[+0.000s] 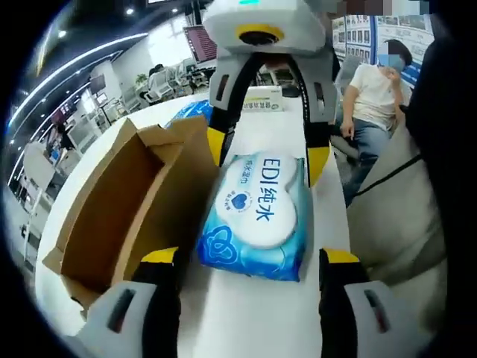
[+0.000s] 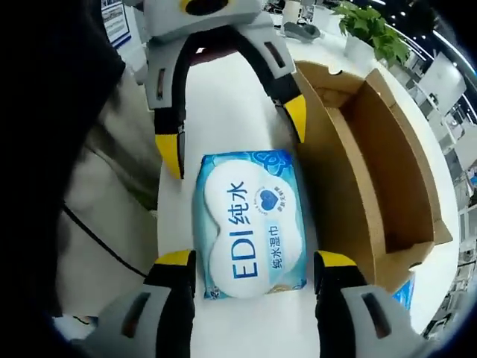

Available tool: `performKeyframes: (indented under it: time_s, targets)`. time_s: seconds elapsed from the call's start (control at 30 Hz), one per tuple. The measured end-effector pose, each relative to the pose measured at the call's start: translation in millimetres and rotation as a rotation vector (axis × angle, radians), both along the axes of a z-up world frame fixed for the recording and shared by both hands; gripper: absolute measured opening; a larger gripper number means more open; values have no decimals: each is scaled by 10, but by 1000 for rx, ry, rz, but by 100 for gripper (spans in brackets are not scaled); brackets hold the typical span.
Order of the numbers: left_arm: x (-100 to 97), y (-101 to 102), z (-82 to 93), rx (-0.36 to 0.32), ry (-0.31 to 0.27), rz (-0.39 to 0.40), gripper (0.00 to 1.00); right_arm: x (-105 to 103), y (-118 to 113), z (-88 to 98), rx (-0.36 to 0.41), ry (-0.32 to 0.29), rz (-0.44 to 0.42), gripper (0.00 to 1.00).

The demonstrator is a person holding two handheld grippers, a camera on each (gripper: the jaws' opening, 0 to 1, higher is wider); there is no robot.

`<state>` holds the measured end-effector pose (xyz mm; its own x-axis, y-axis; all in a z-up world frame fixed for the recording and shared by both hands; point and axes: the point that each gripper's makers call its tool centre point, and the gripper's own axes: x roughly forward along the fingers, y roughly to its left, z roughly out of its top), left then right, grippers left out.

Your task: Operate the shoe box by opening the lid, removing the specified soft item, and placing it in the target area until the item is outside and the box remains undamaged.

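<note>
Person: I see one seated [image 1: 370, 97] beyond the table's far end.
Plant: green leaves [image 2: 370, 27] beyond the white table [image 2: 223, 112].

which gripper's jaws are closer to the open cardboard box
Hard to separate: both grippers, left and right, straddle the wipes pack beside the box.

My two views look down close from opposite ends of the wipes pack [image 1: 257, 216] [image 2: 252, 224], facing each other, sharing pack, open box [image 1: 123, 205] [image 2: 373, 164] and white table [image 1: 253, 313] [image 2: 223, 112].
</note>
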<state>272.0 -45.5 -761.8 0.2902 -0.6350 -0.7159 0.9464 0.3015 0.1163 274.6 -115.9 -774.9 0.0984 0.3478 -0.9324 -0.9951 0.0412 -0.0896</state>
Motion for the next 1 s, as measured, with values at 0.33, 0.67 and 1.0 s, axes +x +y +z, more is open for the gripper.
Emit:
performKeyframes:
  time_s: [0.33,0.67,1.0]
  targets:
    - [-138,149,266,-144,52,165,83,-3,160,77,-37,-7,28,64]
    - [-144,321,540,-221,27,294,90,14,273,-3,-41,5,8,69]
    - [-303,448,775,-256,21,349,94,-21,317,-159,-84,10,29,69]
